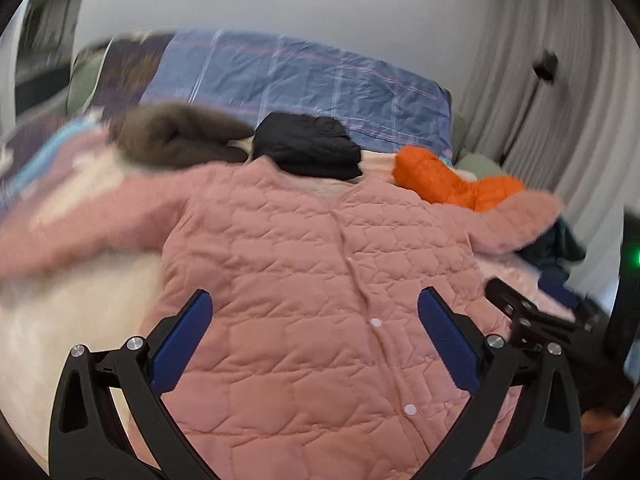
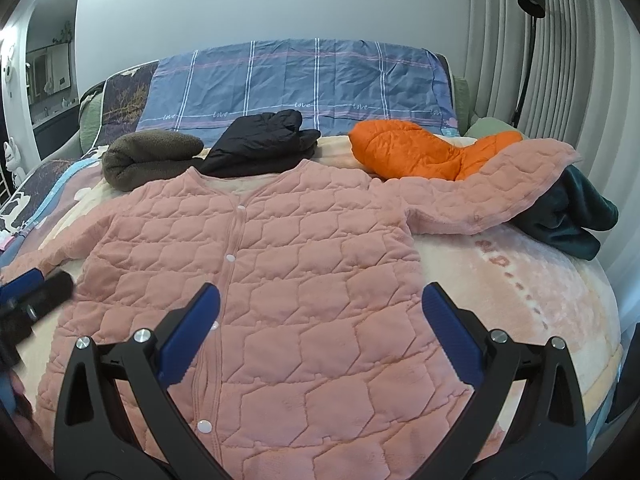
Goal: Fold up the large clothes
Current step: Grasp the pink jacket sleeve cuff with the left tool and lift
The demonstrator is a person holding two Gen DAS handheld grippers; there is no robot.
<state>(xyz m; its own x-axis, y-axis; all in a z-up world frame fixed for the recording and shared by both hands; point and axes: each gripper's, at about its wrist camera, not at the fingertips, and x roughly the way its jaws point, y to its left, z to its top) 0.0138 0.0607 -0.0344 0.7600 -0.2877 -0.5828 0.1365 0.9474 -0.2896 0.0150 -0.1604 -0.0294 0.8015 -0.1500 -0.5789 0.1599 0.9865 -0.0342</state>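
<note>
The left claw (image 1: 316, 316) hangs over the lower front of the pink quilted jacket (image 1: 320, 280), its blue pads (image 1: 448, 340) spread wide with nothing between them. The right claw (image 2: 320, 312) hovers over the same jacket (image 2: 256, 280), toward its right hem, and its blue pads (image 2: 192, 332) are likewise spread apart and pinch nothing. In the right wrist view the left claw shows as a blurred dark shape at the jacket's left hem; in the left wrist view the right claw's black frame shows just off the jacket's right edge.

The jacket lies flat and face up on the bed (image 2: 540, 300), snapped closed down the front with white snaps (image 2: 230, 257), both sleeves stretched out sideways. Beyond the jacket's collar sit three folded garments in a row: a brown fleece (image 2: 148, 158) toward the left sleeve, a black puffer (image 2: 260, 140) behind the collar and touching it, and an orange puffer (image 2: 404, 152) by the right sleeve. A dark green garment (image 2: 568, 216) lies crumpled under the right sleeve's cuff. Behind the row, a blue plaid cover (image 2: 300, 80) rises against the wall, and grey curtains (image 2: 560, 80) with a black floor lamp (image 2: 530, 40) stand off past the jacket's right sleeve.
</note>
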